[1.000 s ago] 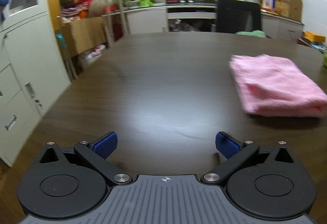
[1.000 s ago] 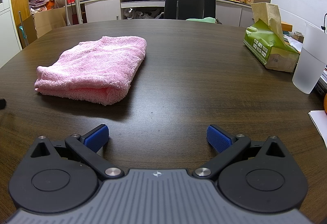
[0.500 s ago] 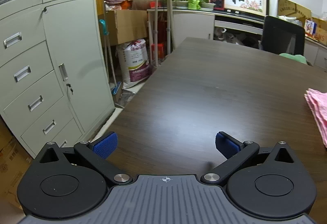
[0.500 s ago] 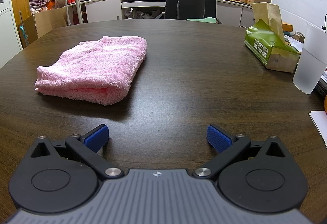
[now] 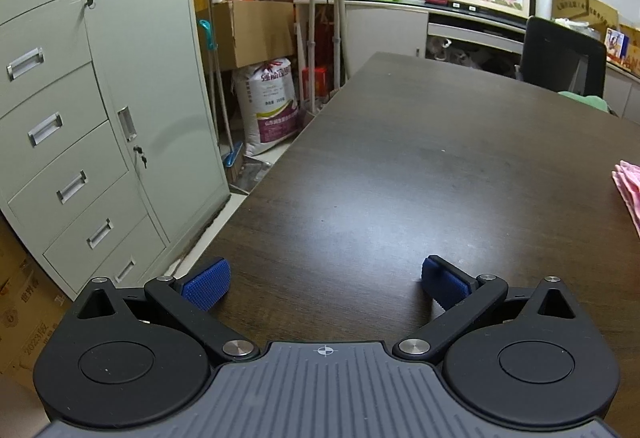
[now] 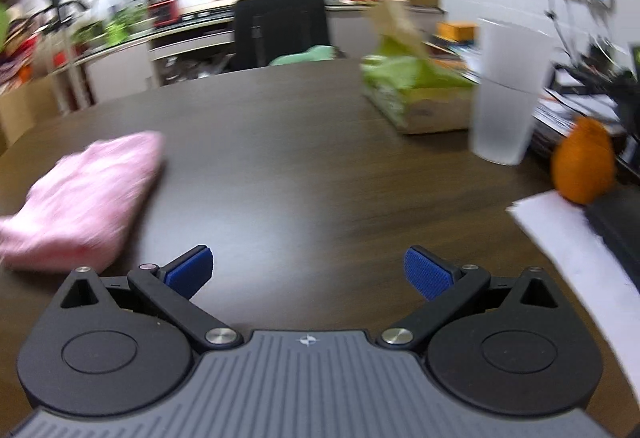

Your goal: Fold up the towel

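Observation:
A pink towel (image 6: pixel 84 198) lies folded in a thick pad on the dark wooden table (image 6: pixel 300 158), at the left of the blurred right wrist view. Only its edge (image 5: pixel 630 194) shows at the far right of the left wrist view. My right gripper (image 6: pixel 308 272) is open and empty, low over the table, to the right of the towel. My left gripper (image 5: pixel 326 284) is open and empty near the table's left edge, well left of the towel.
A green tissue box (image 6: pixel 416 94), a frosted plastic cup (image 6: pixel 508 98), an orange (image 6: pixel 582 166) and white paper (image 6: pixel 572 238) sit at the table's right. Grey cabinets (image 5: pixel 92 118) and a sack (image 5: pixel 270 106) stand left of the table. A black chair (image 5: pixel 560 56) stands behind.
My right gripper has swung to the right, so the towel slid to the left of its view, now blurred. My left gripper turned left away from the towel and has almost settled.

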The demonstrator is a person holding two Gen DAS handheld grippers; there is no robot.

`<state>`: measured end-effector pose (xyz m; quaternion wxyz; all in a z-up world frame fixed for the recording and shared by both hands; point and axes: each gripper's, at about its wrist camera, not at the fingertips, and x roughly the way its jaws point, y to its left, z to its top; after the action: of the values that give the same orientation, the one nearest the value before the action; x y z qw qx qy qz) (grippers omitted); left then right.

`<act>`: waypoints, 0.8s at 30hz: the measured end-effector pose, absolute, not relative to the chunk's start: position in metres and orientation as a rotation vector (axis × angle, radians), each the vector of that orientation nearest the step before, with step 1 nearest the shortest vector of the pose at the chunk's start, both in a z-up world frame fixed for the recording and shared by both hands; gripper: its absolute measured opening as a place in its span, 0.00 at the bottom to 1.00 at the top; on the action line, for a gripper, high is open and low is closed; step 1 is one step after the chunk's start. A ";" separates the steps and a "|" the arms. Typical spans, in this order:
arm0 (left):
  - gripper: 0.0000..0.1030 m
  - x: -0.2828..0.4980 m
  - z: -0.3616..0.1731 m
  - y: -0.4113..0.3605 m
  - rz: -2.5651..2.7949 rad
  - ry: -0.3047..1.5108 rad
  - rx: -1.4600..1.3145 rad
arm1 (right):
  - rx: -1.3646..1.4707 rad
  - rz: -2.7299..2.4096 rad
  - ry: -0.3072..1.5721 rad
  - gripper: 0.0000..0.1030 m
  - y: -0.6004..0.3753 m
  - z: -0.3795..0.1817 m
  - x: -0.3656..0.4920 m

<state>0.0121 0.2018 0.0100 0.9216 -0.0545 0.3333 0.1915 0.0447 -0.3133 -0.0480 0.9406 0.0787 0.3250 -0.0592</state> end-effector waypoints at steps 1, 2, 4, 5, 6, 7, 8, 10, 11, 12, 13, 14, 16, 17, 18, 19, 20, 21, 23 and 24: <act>1.00 0.013 0.009 0.202 0.393 0.685 -0.112 | 0.169 -0.162 0.666 1.00 -0.325 -0.049 0.047; 1.00 0.013 0.009 0.201 0.394 0.685 -0.112 | 0.164 -0.189 0.670 1.00 -0.334 -0.050 0.048; 1.00 0.014 0.008 0.201 0.394 0.684 -0.111 | 0.155 -0.226 0.684 1.00 -0.346 -0.054 0.050; 1.00 0.014 0.008 0.201 0.396 0.684 -0.110 | 0.154 -0.239 0.691 1.00 -0.352 -0.057 0.050; 1.00 0.013 0.008 0.200 0.397 0.683 -0.106 | 0.155 -0.246 0.699 1.00 -0.357 -0.060 0.052; 1.00 0.014 0.008 0.200 0.397 0.683 -0.105 | 0.157 -0.251 0.708 1.00 -0.361 -0.063 0.053; 1.00 0.014 0.008 0.199 0.399 0.682 -0.103 | 0.152 -0.258 0.708 1.00 -0.364 -0.065 0.053; 1.00 0.014 0.008 0.199 0.400 0.682 -0.102 | 0.139 -0.273 0.702 1.00 -0.369 -0.067 0.053; 1.00 0.014 0.008 0.199 0.400 0.682 -0.104 | 0.129 -0.274 0.702 1.00 -0.370 -0.069 0.053; 1.00 0.013 0.008 0.199 0.400 0.683 -0.108 | 0.123 -0.274 0.699 1.00 -0.370 -0.070 0.053; 1.00 0.014 0.008 0.199 0.400 0.683 -0.109 | 0.122 -0.275 0.697 1.00 -0.370 -0.071 0.053; 1.00 0.014 0.008 0.200 0.401 0.684 -0.110 | 0.123 -0.274 0.697 1.00 -0.371 -0.071 0.054; 1.00 0.014 0.008 0.200 0.402 0.684 -0.114 | 0.124 -0.273 0.697 1.00 -0.372 -0.072 0.055; 1.00 0.014 0.008 0.200 0.402 0.685 -0.117 | 0.125 -0.273 0.698 1.00 -0.373 -0.073 0.056; 1.00 0.014 0.007 0.201 0.404 0.685 -0.118 | 0.126 -0.273 0.700 1.00 -0.372 -0.073 0.056; 1.00 0.014 0.007 0.201 0.404 0.685 -0.119 | 0.126 -0.273 0.701 1.00 -0.371 -0.072 0.056; 1.00 0.014 0.007 0.201 0.405 0.685 -0.120 | 0.126 -0.273 0.702 1.00 -0.371 -0.072 0.056; 1.00 0.014 0.007 0.202 0.408 0.685 -0.123 | 0.126 -0.273 0.703 1.00 -0.371 -0.072 0.056; 1.00 0.014 0.007 0.202 0.411 0.685 -0.126 | 0.125 -0.273 0.703 1.00 -0.370 -0.071 0.055; 1.00 0.014 0.007 0.203 0.413 0.686 -0.127 | 0.124 -0.274 0.703 1.00 -0.370 -0.071 0.055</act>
<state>0.0138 0.2027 0.0070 0.9190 -0.0619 0.3335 0.2008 0.0549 -0.3701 -0.0711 0.9279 0.0603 0.3428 -0.1336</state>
